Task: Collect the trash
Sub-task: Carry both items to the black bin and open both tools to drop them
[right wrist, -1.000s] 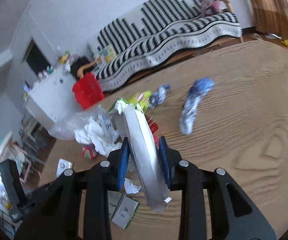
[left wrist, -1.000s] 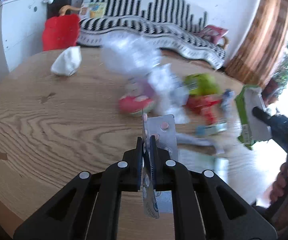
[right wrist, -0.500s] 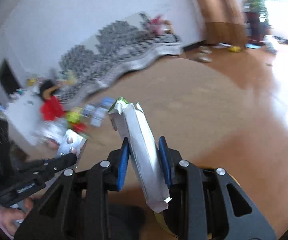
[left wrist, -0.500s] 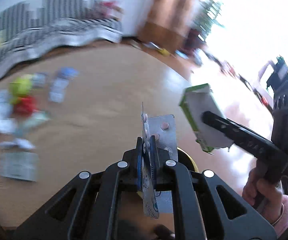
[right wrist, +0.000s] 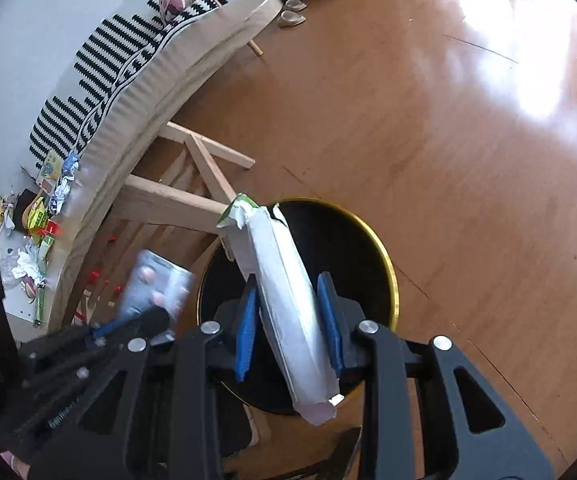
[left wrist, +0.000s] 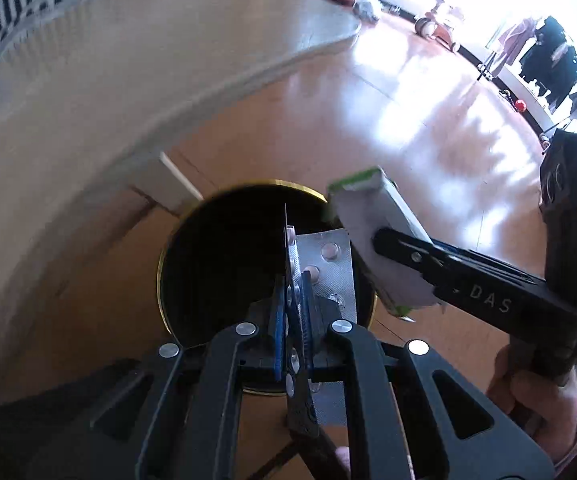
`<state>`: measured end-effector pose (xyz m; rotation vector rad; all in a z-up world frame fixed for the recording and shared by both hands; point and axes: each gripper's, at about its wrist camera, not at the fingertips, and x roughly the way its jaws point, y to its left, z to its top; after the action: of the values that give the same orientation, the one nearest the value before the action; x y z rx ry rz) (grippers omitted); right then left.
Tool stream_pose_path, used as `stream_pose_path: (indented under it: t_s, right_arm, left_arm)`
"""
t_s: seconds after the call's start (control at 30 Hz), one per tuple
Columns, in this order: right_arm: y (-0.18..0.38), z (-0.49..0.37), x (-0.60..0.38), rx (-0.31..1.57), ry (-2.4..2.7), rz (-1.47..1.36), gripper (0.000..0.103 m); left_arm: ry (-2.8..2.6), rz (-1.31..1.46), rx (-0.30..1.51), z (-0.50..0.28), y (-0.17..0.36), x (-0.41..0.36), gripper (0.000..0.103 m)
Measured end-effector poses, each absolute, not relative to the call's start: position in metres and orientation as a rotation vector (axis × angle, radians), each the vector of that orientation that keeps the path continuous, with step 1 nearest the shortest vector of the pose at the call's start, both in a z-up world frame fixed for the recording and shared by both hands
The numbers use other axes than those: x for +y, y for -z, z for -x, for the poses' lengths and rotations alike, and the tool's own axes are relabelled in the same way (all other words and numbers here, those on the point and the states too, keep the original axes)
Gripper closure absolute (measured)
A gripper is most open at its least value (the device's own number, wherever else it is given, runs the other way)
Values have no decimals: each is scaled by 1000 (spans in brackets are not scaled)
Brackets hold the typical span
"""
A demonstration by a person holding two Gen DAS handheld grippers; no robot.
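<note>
My left gripper (left wrist: 291,296) is shut on a silver pill blister pack (left wrist: 328,258) and holds it above a black round bin with a gold rim (left wrist: 216,264) on the floor. My right gripper (right wrist: 288,312) holds a flattened white and green carton (right wrist: 284,296) over the same bin (right wrist: 352,248); its jaws have parted slightly, with a gap showing beside the carton. The carton (left wrist: 384,236) and right gripper (left wrist: 408,256) show at the right of the left wrist view. The blister pack (right wrist: 154,284) and left gripper (right wrist: 128,328) show blurred in the right wrist view.
The round wooden table (right wrist: 144,92) stands to the left, with more trash (right wrist: 36,232) on its top. Its wooden legs (right wrist: 192,176) stand beside the bin. A striped sofa (right wrist: 100,56) is behind. Glossy wooden floor (right wrist: 488,120) lies to the right.
Both grippers have swung from over the table down to above the bin on the floor, carrying the blister pack and carton. The right jaws have loosened a little around the carton.
</note>
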<state>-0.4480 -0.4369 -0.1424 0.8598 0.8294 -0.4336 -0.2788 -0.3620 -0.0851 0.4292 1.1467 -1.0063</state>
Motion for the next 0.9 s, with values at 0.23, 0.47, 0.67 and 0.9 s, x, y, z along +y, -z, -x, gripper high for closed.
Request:
stream_pose_path:
  t_s: [0.23, 0.47, 0.67, 0.9]
  right_arm:
    - [143, 434, -431, 860, 411, -865, 73]
    - [140, 441, -434, 860, 416, -878, 73]
    - [132, 431, -434, 817, 405, -930, 64]
    - [103, 454, -451, 727, 544, -895, 12]
  left_arm:
    - [1008, -434, 1149, 283, 86, -366, 96]
    - [1017, -423, 1148, 282, 83, -371, 96]
    - [1058, -414, 1160, 284, 82, -372, 76]
    - [1128, -392, 974, 301, 55, -362, 6]
